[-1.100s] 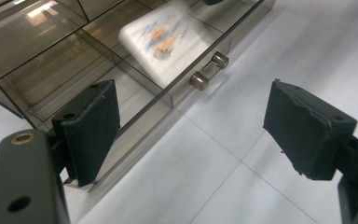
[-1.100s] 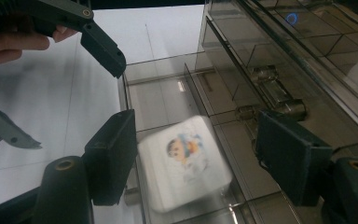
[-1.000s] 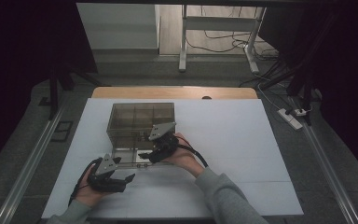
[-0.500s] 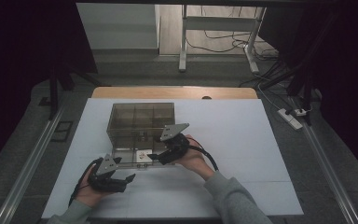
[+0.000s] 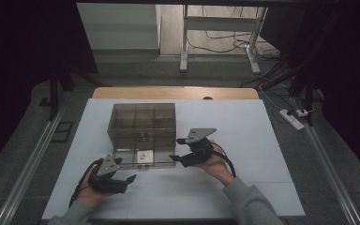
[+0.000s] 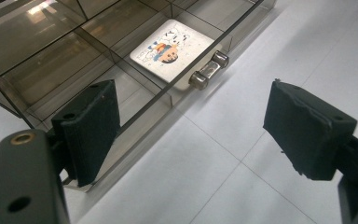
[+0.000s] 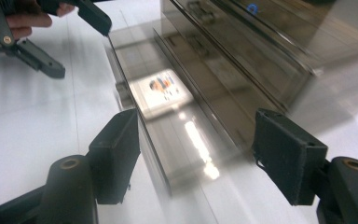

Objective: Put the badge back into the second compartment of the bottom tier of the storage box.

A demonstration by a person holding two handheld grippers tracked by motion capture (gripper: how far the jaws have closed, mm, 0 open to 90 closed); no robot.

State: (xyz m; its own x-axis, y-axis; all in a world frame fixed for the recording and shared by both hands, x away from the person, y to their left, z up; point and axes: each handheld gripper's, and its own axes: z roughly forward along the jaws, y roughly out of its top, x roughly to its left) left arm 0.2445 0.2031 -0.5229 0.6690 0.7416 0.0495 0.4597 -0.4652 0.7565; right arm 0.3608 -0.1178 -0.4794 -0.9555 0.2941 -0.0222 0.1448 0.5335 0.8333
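Note:
A smoky see-through drawer cabinet stands on the white table. Its bottom drawer is pulled out toward me. A small card with a cartoon picture lies in it, behind the metal handle. My left gripper rests open at the drawer's front left corner, with nothing between its pads. My right gripper hovers at the drawer's right end, pointing left at it. Its jaws have just been closing a little, but they still stand apart and touch nothing.
The white table top stretches to the right of the cabinet and in front of the drawer. The left gripper and its hand sit past the drawer's far end in the right gripper view. A power strip lies on the floor at the right.
My right hand has moved right, from over the open drawer to just beyond its right end. The left hand, the drawer and the card have stayed put.

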